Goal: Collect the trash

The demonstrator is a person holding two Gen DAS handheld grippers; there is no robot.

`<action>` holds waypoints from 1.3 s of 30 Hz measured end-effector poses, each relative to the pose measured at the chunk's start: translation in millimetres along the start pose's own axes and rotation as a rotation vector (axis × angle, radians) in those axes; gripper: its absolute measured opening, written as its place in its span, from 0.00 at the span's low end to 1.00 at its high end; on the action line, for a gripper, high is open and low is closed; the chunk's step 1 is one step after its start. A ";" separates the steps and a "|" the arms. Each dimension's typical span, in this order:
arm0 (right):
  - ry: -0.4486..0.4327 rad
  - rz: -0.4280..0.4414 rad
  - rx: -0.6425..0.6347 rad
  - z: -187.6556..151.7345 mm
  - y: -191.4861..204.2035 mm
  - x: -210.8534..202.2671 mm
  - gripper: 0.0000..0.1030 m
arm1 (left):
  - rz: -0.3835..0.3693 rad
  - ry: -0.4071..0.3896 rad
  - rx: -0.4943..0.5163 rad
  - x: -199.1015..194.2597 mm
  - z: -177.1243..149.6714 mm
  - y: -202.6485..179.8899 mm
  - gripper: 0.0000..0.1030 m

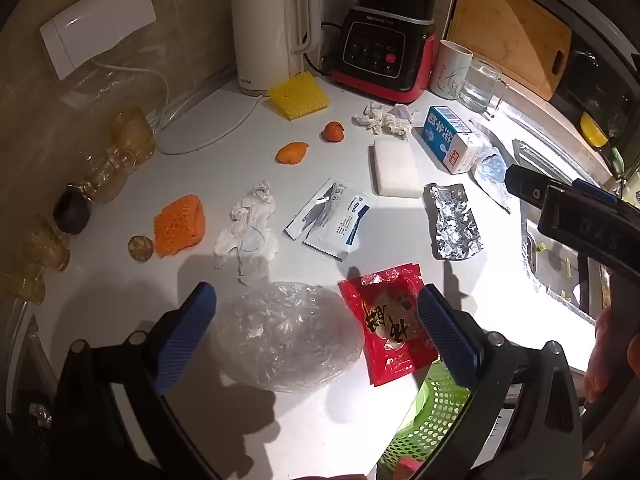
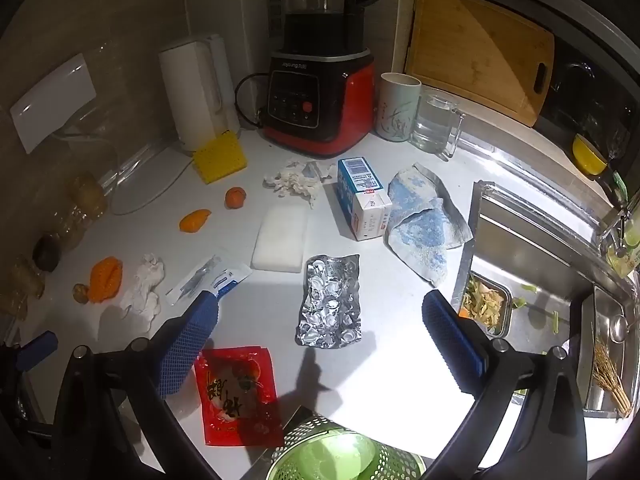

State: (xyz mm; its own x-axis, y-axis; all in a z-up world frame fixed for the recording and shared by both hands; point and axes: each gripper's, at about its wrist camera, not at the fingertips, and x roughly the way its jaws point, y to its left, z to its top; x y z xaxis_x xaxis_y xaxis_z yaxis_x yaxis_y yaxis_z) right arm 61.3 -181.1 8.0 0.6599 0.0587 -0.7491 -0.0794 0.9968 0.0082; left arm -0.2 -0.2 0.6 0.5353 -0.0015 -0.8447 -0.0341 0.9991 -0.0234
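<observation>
My left gripper (image 1: 318, 336) hangs open over the white counter (image 1: 280, 412), with a crumpled clear plastic bag (image 1: 284, 336) and a red snack wrapper (image 1: 392, 320) lying between its blue fingers, untouched. My right gripper (image 2: 320, 344) is also open, and a flattened foil blister pack (image 2: 330, 300) lies just ahead of its fingers. The red wrapper (image 2: 236, 392) sits beside its left finger. A green mesh basket (image 2: 344, 452) stands at the counter's near edge. A crumpled tissue (image 1: 250, 228), torn sachets (image 1: 332, 216), an orange foam net (image 1: 180, 224) and orange peels (image 1: 292, 152) lie further back.
A kettle (image 1: 272, 36), a blender (image 1: 384, 48), a mug (image 1: 452, 68) and a glass (image 1: 480, 84) line the back wall. A milk carton (image 2: 362, 200), a white block (image 2: 282, 240) and a blue cloth (image 2: 424, 224) lie mid-counter. The steel sink (image 2: 532, 240) is on the right.
</observation>
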 end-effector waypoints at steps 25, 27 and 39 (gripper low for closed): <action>0.011 0.006 -0.020 2.6 9.7 0.0 0.98 | 0.006 0.006 -0.011 0.7 -1.1 2.9 0.94; 0.011 0.008 -0.020 2.4 9.6 0.0 0.98 | 0.006 0.005 -0.011 0.7 -1.5 2.3 0.94; 0.010 0.008 -0.024 2.8 10.8 -2.2 0.98 | 0.007 0.006 -0.012 1.6 0.1 3.2 0.94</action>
State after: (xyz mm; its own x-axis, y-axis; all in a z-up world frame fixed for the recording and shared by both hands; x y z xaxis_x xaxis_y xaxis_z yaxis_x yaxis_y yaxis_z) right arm 61.0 -170.4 11.7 0.6516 0.0658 -0.7557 -0.1023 0.9948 -0.0016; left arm 0.7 3.0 -0.8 0.5301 0.0051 -0.8479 -0.0478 0.9986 -0.0239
